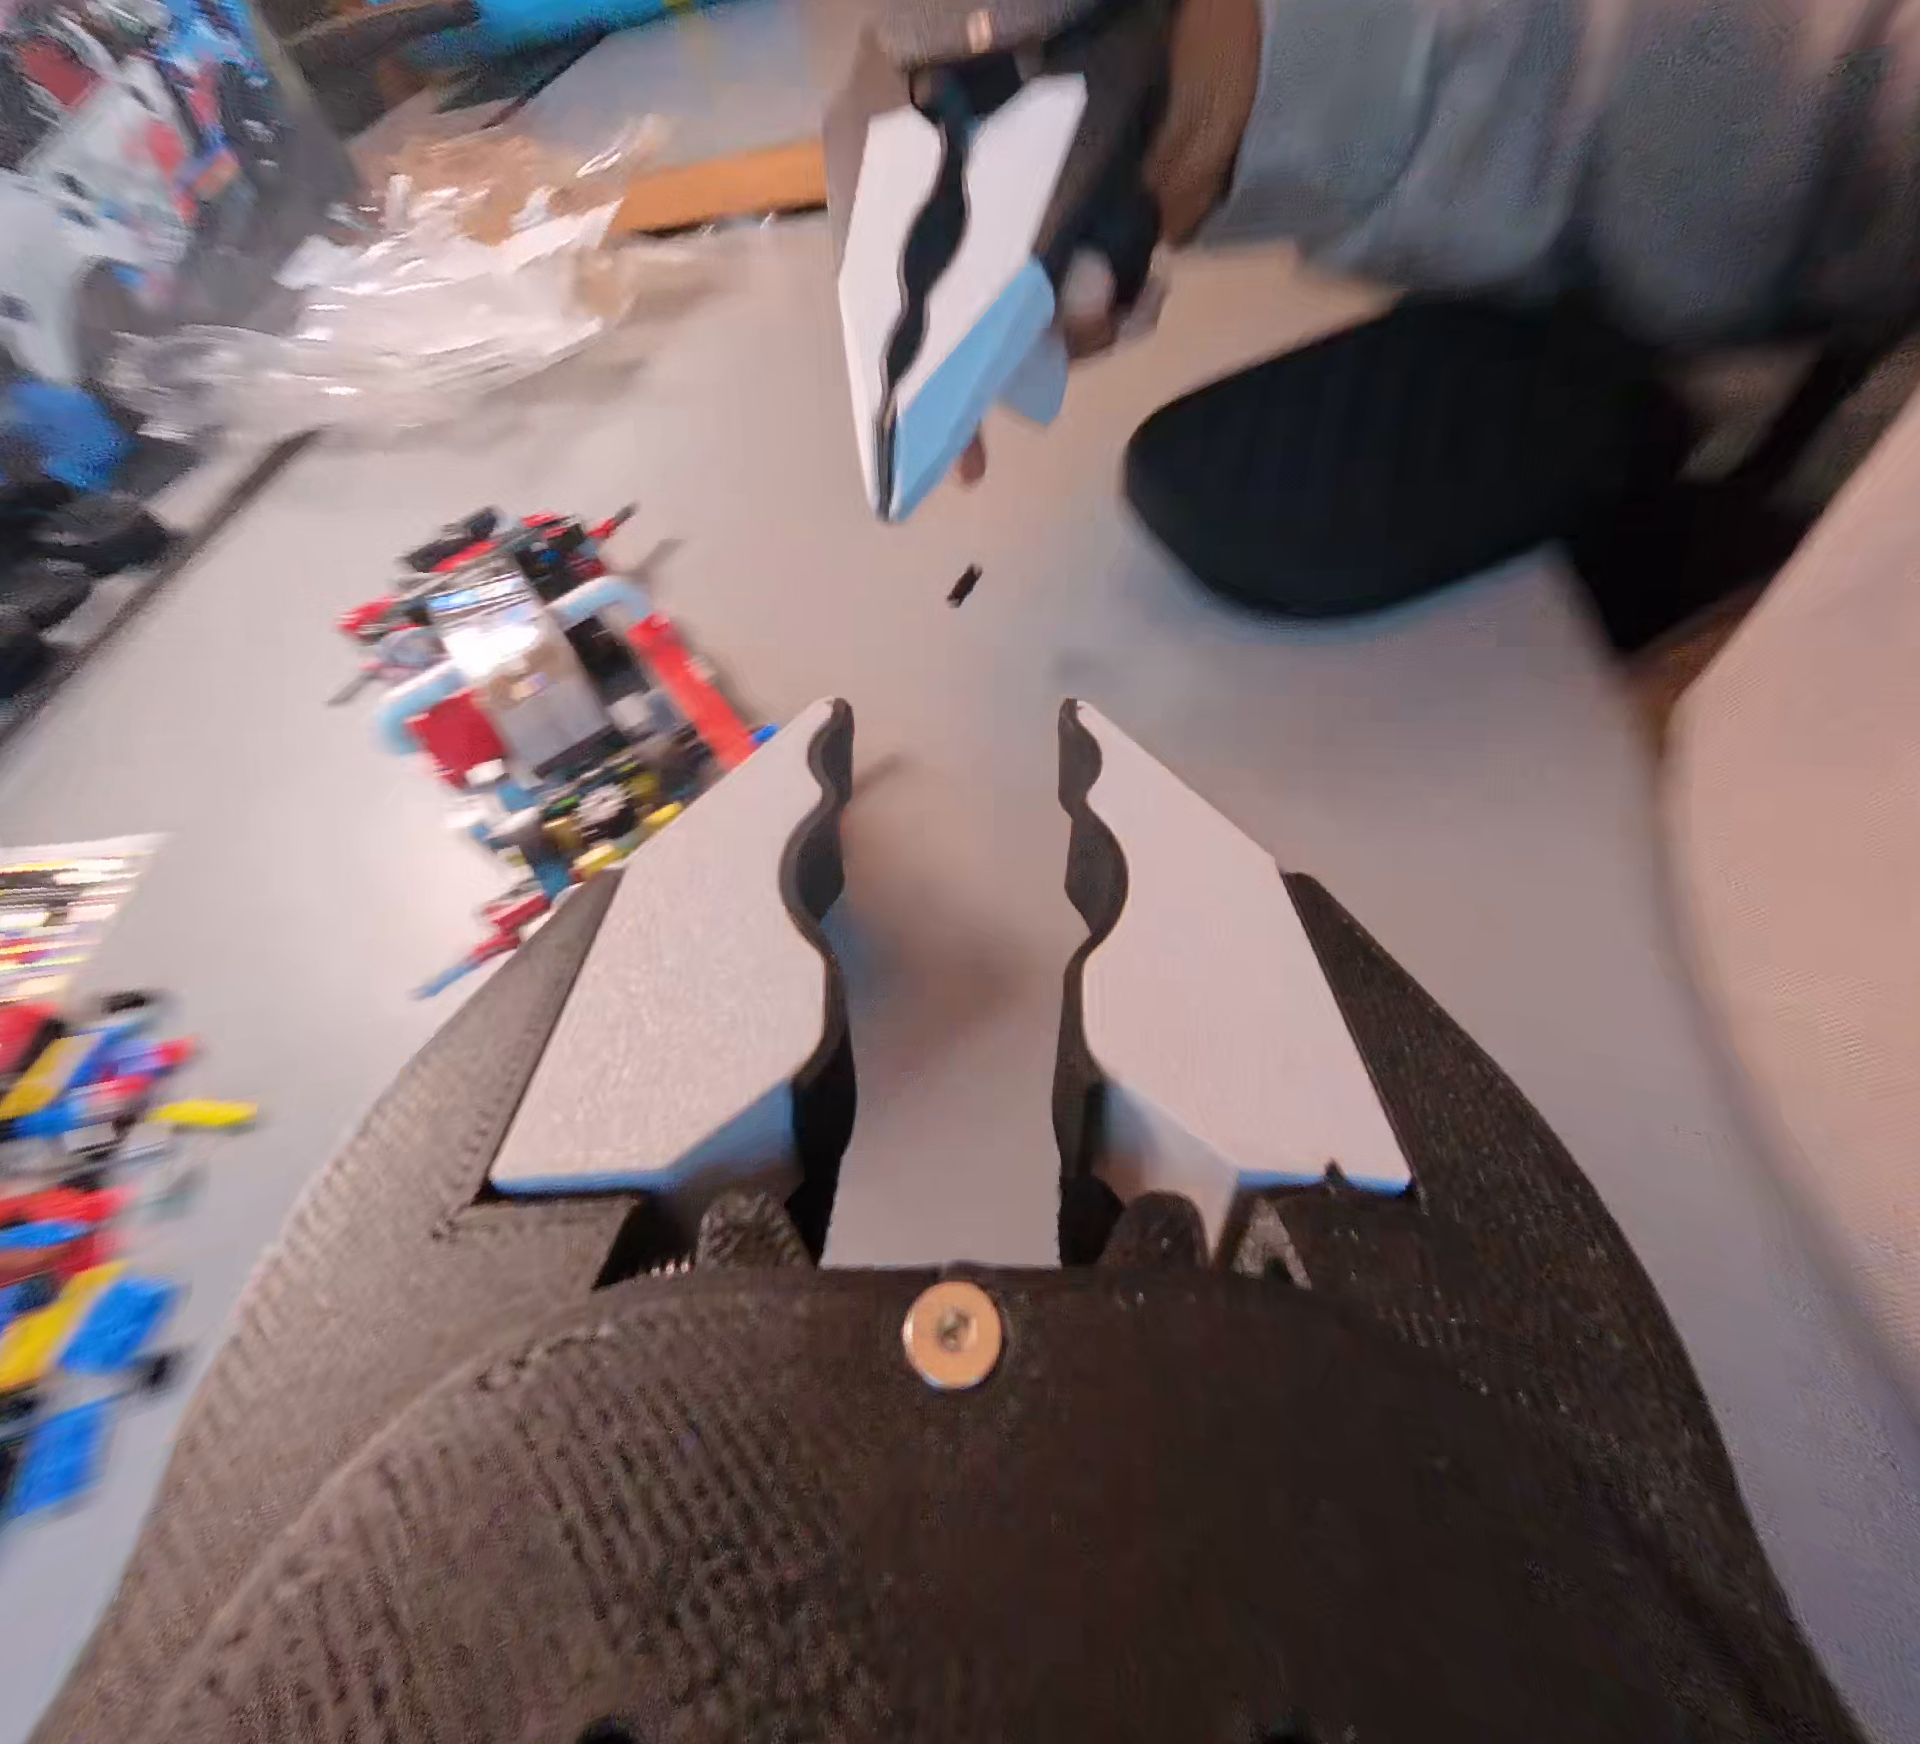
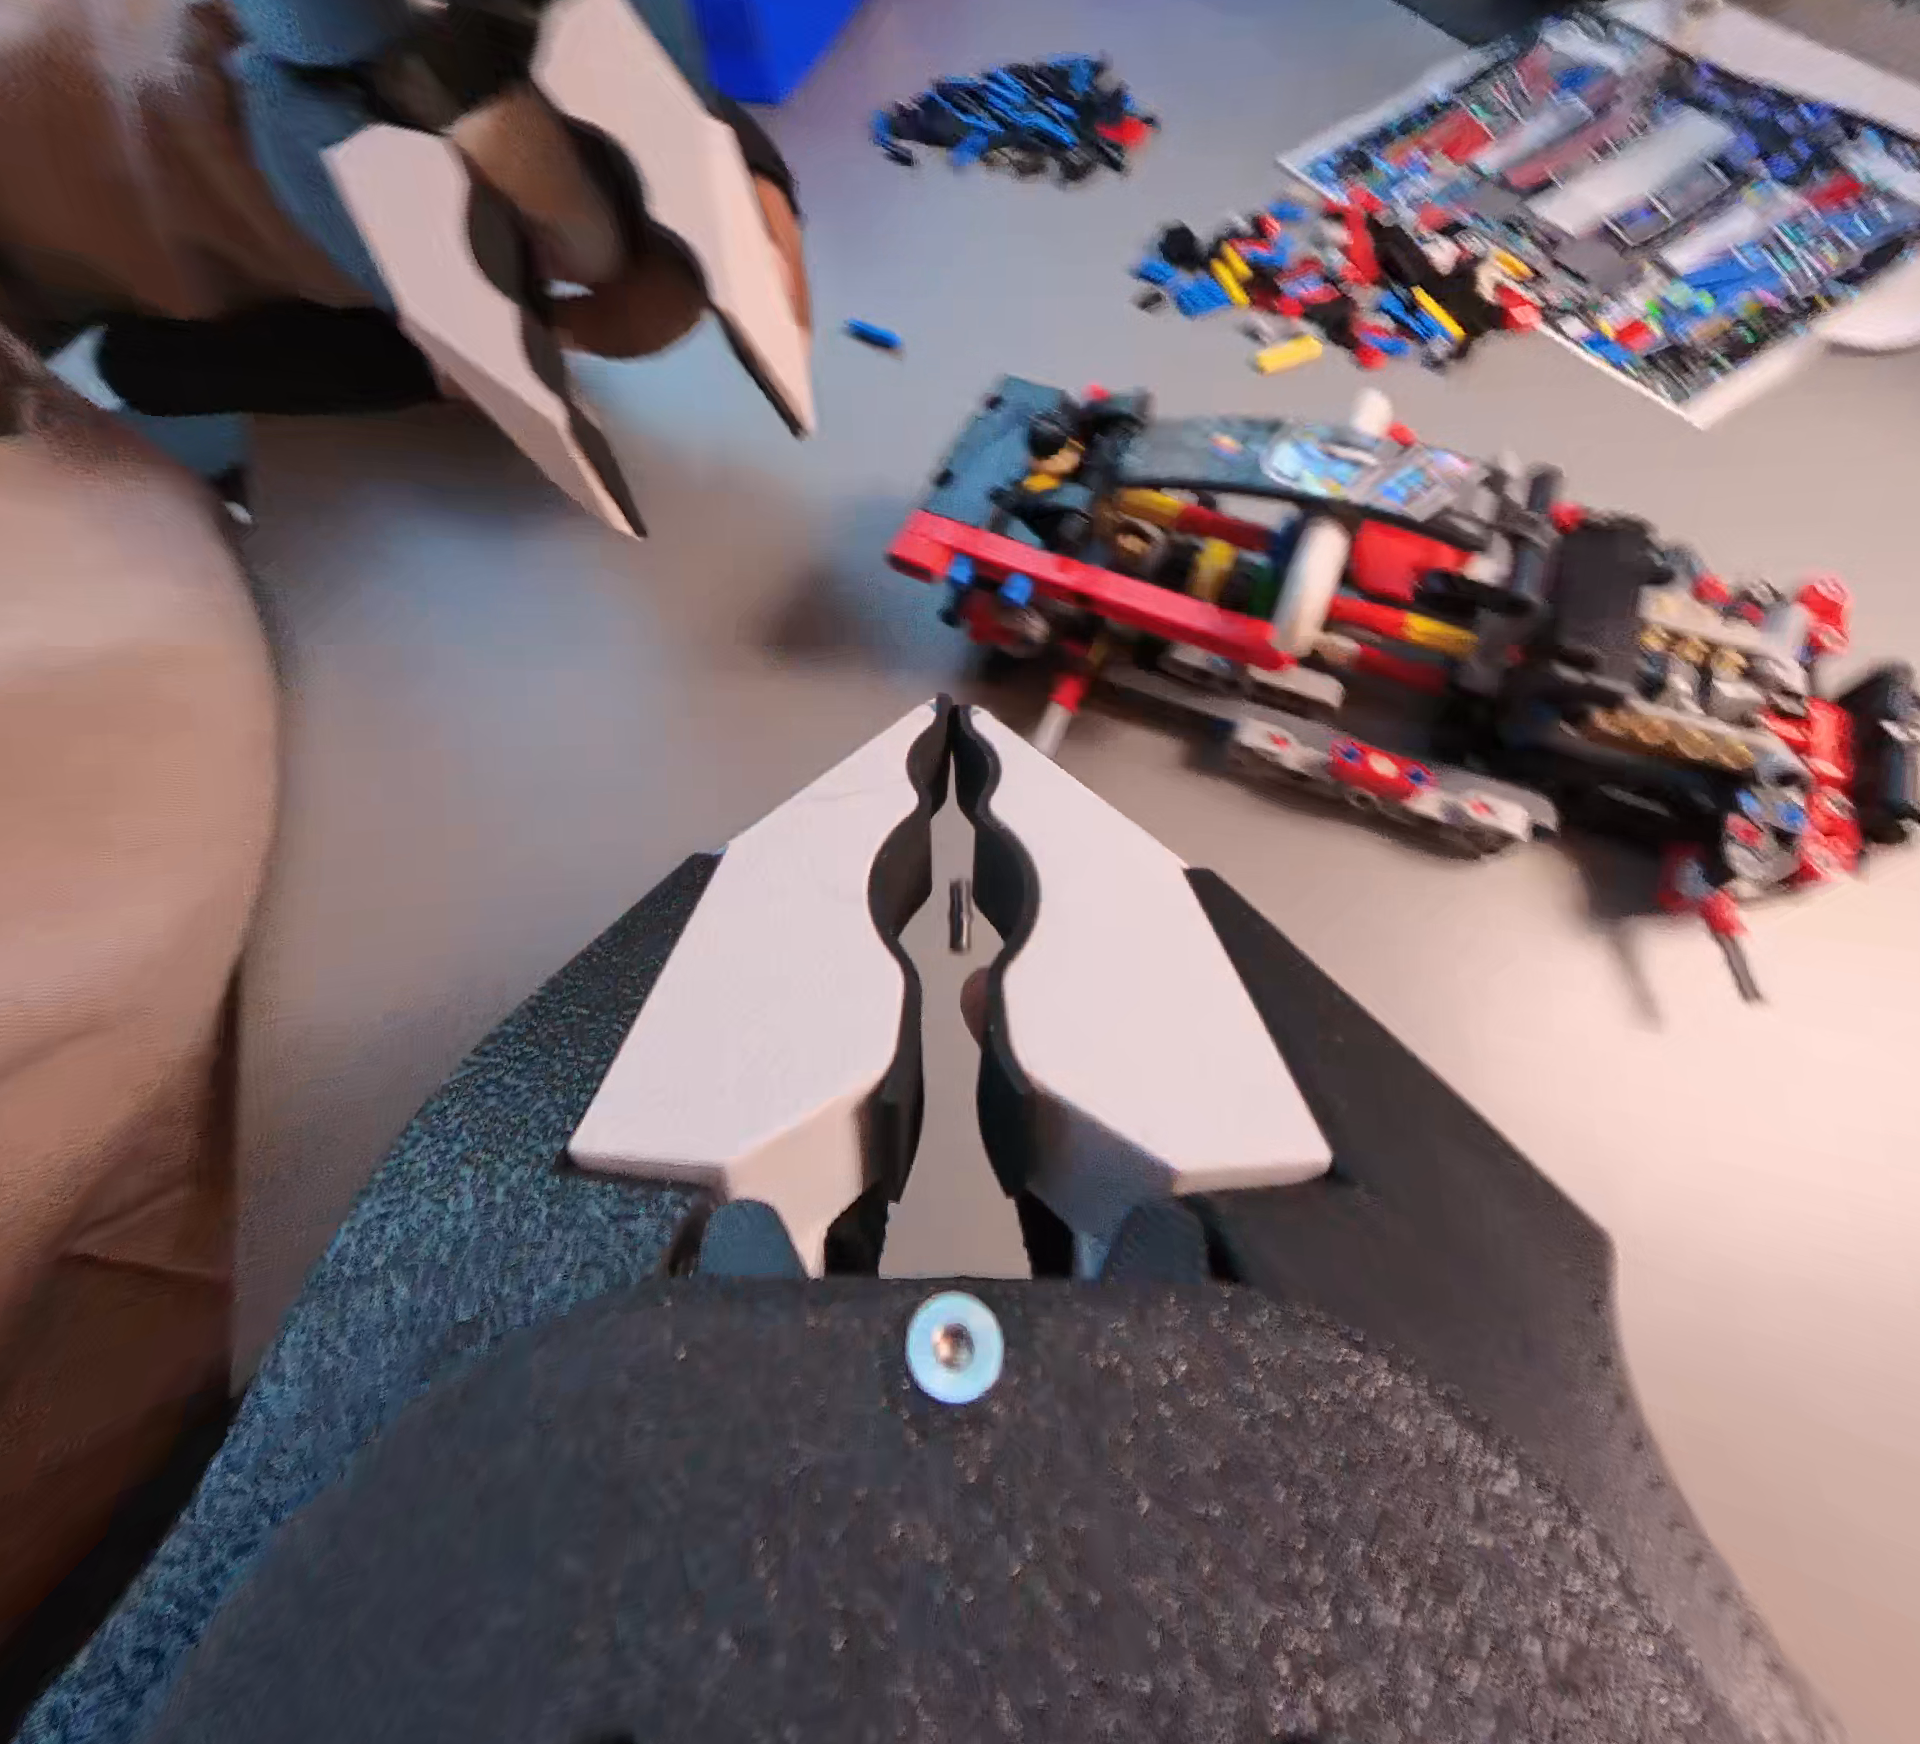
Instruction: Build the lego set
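A partly built red, black and grey lego car (image 1: 551,697) lies on the grey floor; it also shows in the right wrist view (image 2: 1403,655). My left gripper (image 1: 951,718) is open and empty, hovering right of the car; the right wrist view shows it at upper left (image 2: 717,479). My right gripper (image 2: 951,707) is shut with its tips touching, nothing visible between them. In the left wrist view it points down (image 1: 888,499) just above a small black pin (image 1: 964,586). The pin shows through the finger gap (image 2: 958,912).
Loose coloured pieces (image 2: 1351,281) lie by an instruction booklet (image 2: 1662,188), with a dark blue pile (image 2: 1018,115) and a single blue piece (image 2: 871,333) nearby. Clear plastic bags (image 1: 436,292) lie beyond. A person's knee (image 1: 1403,468) and a beige cushion (image 1: 1818,863) are right. Spacing between my two grippers at the tips: around 8 centimeters.
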{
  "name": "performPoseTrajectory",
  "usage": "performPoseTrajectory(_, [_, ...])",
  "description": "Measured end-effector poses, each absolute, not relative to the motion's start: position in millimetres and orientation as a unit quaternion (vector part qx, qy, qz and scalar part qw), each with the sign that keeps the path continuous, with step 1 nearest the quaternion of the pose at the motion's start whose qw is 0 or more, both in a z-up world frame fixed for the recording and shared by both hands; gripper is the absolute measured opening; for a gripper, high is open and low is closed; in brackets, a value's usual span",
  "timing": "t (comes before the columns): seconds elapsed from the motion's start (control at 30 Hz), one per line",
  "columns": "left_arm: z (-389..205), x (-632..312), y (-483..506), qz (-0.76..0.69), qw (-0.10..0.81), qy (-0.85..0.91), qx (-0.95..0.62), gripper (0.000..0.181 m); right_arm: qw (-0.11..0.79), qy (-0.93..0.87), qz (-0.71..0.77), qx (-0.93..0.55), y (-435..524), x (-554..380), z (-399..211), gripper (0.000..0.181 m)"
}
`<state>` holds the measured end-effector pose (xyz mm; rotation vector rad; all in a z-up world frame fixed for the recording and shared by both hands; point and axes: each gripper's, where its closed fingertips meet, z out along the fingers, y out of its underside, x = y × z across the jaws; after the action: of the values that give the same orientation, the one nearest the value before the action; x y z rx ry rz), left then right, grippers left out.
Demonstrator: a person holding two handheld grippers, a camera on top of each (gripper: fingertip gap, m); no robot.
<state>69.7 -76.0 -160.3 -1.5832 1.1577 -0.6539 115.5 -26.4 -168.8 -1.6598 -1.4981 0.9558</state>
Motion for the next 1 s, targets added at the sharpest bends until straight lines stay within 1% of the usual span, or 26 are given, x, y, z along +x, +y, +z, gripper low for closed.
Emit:
performPoseTrajectory(0.07, [-146.5,80.1,-85.7,-0.377,0.489,0.426,-0.661,0.038,0.357,-0.591,0.386,-0.612,-52.3,100.8,-162.0,0.0])
performPoseTrajectory(0.1, [-148.8,81.7,-84.2,-0.39,0.477,0.413,-0.671,0.037,0.35,-0.593,0.39,-0.611,-60.6,94.8,-164.3,0.0])
performPoseTrajectory(0.17, [-164.6,79.6,-79.1,-0.371,0.452,0.415,-0.697,0.032,0.354,-0.608,0.341,-0.623,-56.7,93.2,-178.6,0.0])
performPoseTrajectory(0.23, [-174.0,77.6,-81.1,-0.35,0.442,0.424,-0.709,0.031,0.356,-0.613,0.279,-0.648,-43.4,107.1,-190.0,0.0])
performPoseTrajectory(0.33, [-185.9,80.9,-96.6,-0.317,0.439,0.459,-0.704,0.031,0.356,-0.612,0.265,-0.654,-48.3,132.4,-188.2,0.0])
performPoseTrajectory(0.4, [-195.7,84.6,-107.1,-0.312,0.426,0.477,-0.703,0.031,0.338,-0.63,0.281,-0.64,-70.7,146.8,-184.5,0.009])
performPoseTrajectory(0.47, [-201.0,88.4,-114.0,-0.314,0.412,0.489,-0.702,0.032,0.287,-0.662,0.302,-0.623,-106.0,158.4,-186.3,0.022])
performPoseTrajectory(0.63, [-205.6,87.6,-111.2,-0.304,0.405,0.495,-0.706,0.032,0.216,-0.735,0.295,-0.572,-172.1,161.6,-210.1,0.031])
performPoseTrajectory(0.7, [-209.4,86.8,-110.9,-0.304,0.399,0.495,-0.71,0.032,0.204,-0.755,0.274,-0.56,-182.3,157.5,-220.8,0.031])
performPoseTrajectory(0.8, [-213.0,87.4,-112.8,-0.304,0.392,0.499,-0.711,0.031,0.193,-0.763,0.253,-0.563,-181.6,149.5,-226.7,0.026])
performPoseTrajectory(0.9, [-212.8,87.5,-114.7,-0.304,0.39,0.504,-0.708,0.031,0.172,-0.776,0.211,-0.569,-175.1,148.5,-234.9,0.011])
performPoseTrajectory(1.0, [-212.1,86.6,-118.0,-0.314,0.386,0.505,-0.705,0.029,0.151,-0.79,0.182,-0.566,-174.8,148.9,-240.2,0.008])
